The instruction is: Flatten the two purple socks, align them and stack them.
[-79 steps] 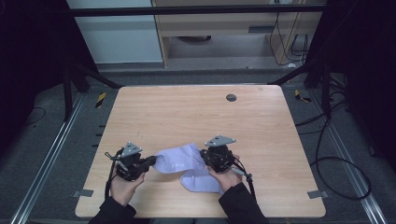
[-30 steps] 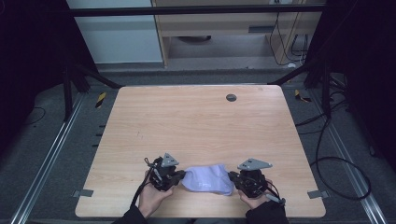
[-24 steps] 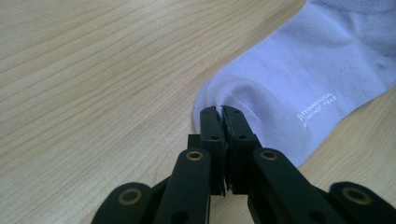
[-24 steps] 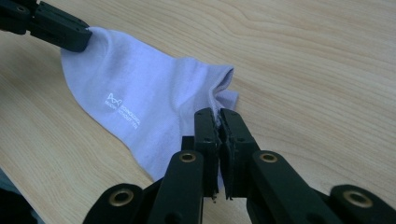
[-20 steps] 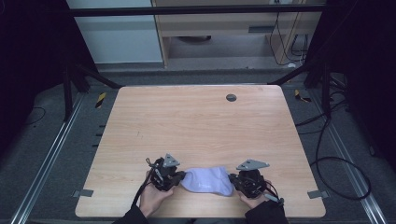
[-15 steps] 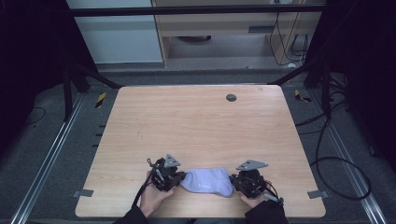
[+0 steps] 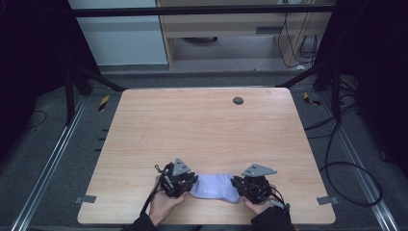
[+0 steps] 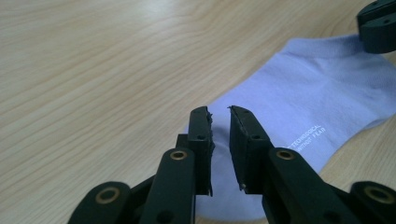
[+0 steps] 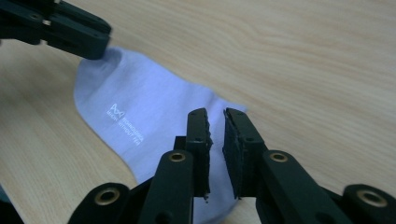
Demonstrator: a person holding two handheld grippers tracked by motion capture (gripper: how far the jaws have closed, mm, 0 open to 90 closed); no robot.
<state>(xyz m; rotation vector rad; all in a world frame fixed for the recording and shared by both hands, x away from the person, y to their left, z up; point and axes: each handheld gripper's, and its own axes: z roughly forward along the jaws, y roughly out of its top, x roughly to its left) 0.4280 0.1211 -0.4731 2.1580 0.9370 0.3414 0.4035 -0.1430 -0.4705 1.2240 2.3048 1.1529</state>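
Here, sock [image 7: 215,186] flat on table [image 7: 202,125]

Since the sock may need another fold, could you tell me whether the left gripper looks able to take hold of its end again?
Probably yes. The left gripper hangs right over the near end of the lilac sock, its jaws having just been opening with nothing between them. Nothing blocks the way; the right gripper sits at the far end.

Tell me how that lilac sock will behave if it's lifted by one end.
The sock lies flat and thin on the table, so it would probably droop limply rather than hold its shape. It looks like light knit fabric, likely easy to lift. Pushed, it would more likely bunch or wrinkle than slide; it cannot roll or tip.
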